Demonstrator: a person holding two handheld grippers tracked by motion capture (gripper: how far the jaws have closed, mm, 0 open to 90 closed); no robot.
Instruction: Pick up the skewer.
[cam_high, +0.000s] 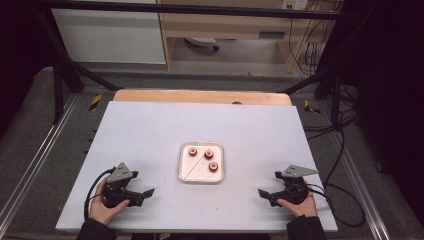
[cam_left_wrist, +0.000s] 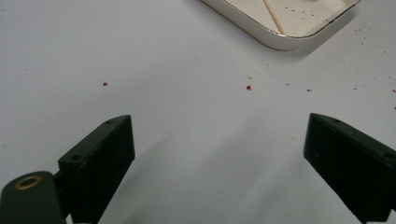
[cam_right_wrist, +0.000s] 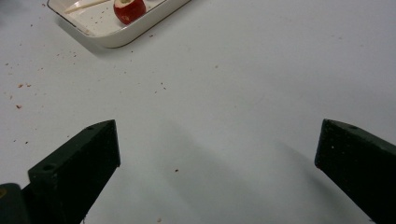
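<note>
A white square tray (cam_high: 184, 172) lies in the middle of the white table; its corner shows at tray (cam_left_wrist: 280, 43) and tray (cam_right_wrist: 116, 39). In it are three red cored fruit pieces (cam_high: 208, 154) and a thin wooden skewer (cam_high: 197, 164), seen too as skewer (cam_left_wrist: 273, 15). One red piece (cam_right_wrist: 129, 9) is near the tray's edge. My left gripper (cam_high: 148, 192) rests at the front left, held by a hand, jaws wide apart with nothing between them (cam_left_wrist: 219, 158). My right gripper (cam_high: 262, 193) rests at the front right, also open and empty (cam_right_wrist: 217, 158).
Red crumbs (cam_left_wrist: 248, 87) speckle the table around the tray. A wooden strip (cam_high: 200, 96) borders the table's far edge. Black frame bars (cam_high: 65, 70) and cables (cam_high: 345, 145) run beside the table. Bare white tabletop (cam_high: 150, 130) spreads on every side of the tray.
</note>
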